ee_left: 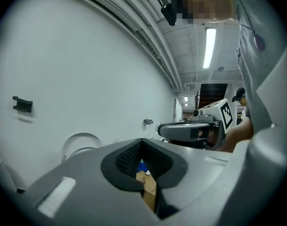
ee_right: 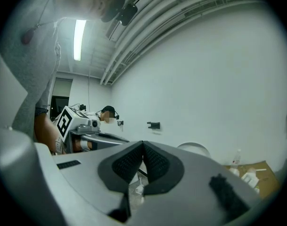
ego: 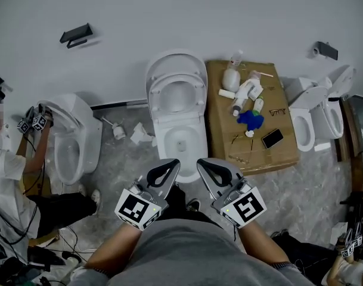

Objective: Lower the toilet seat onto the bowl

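Two grippers side by side, tips just short of toilet bowl (ego: 161,140), neither touching it. Left gripper (ego: 170,165): jaws together, nothing held. Right gripper (ego: 204,163): jaws together, also empty. Toilet seat (ego: 155,95) raised upright behind bowl, resting against lid (ego: 175,59) at wall. Right of bowl: cardboard sheet (ego: 223,127) on floor, carrying bottles, blue item, phone. Left of bowl: second toilet (ego: 80,121), another person (ego: 8,171) beside it.
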`<action>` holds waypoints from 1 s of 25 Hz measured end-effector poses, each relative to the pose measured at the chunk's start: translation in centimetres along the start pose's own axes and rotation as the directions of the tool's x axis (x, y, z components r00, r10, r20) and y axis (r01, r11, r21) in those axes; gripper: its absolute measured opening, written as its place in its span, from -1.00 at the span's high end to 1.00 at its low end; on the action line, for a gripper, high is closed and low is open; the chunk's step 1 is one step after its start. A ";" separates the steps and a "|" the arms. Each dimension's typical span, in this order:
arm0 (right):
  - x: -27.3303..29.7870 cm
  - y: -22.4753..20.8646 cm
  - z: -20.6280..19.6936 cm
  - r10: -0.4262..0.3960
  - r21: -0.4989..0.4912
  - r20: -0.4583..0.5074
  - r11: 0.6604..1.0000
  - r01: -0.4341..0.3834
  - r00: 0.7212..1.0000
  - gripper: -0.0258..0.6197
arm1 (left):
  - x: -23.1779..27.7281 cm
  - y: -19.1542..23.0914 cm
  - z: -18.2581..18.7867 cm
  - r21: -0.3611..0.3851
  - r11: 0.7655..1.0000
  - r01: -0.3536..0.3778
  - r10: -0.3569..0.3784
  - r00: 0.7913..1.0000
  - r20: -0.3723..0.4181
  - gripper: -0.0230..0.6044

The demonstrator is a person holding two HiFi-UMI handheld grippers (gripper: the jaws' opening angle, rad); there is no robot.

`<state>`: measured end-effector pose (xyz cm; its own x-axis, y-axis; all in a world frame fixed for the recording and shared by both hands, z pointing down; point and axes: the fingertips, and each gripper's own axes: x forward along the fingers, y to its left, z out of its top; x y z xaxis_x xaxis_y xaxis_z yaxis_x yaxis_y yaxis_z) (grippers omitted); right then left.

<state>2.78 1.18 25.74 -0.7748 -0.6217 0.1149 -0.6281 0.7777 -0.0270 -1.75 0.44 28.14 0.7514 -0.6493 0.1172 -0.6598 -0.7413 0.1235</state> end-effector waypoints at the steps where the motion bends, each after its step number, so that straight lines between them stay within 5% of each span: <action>1: 0.9 -0.6 0.1 -0.006 -0.002 0.002 1.000 0.006 1.000 0.87 | 0.5 0.9 0.1 -0.003 1.000 0.001 -0.001 1.000 0.002 0.91; 10: 8.4 -6.2 -0.2 -0.050 -0.005 -0.028 0.999 0.050 0.998 0.87 | 5.0 8.6 0.2 -0.011 0.999 0.047 -0.047 0.999 -0.005 0.91; 25: 18.9 -15.1 -4.5 -0.105 -0.004 -0.111 0.994 0.105 0.988 0.87 | 11.5 21.5 -2.5 0.026 1.000 0.001 0.001 0.995 -0.103 0.91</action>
<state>-2.05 -21.90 32.74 -0.6915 -0.6859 0.2266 -0.7059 0.7082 -0.0106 -7.26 -22.52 34.60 0.7459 -0.6292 0.2185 -0.6583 -0.7463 0.0981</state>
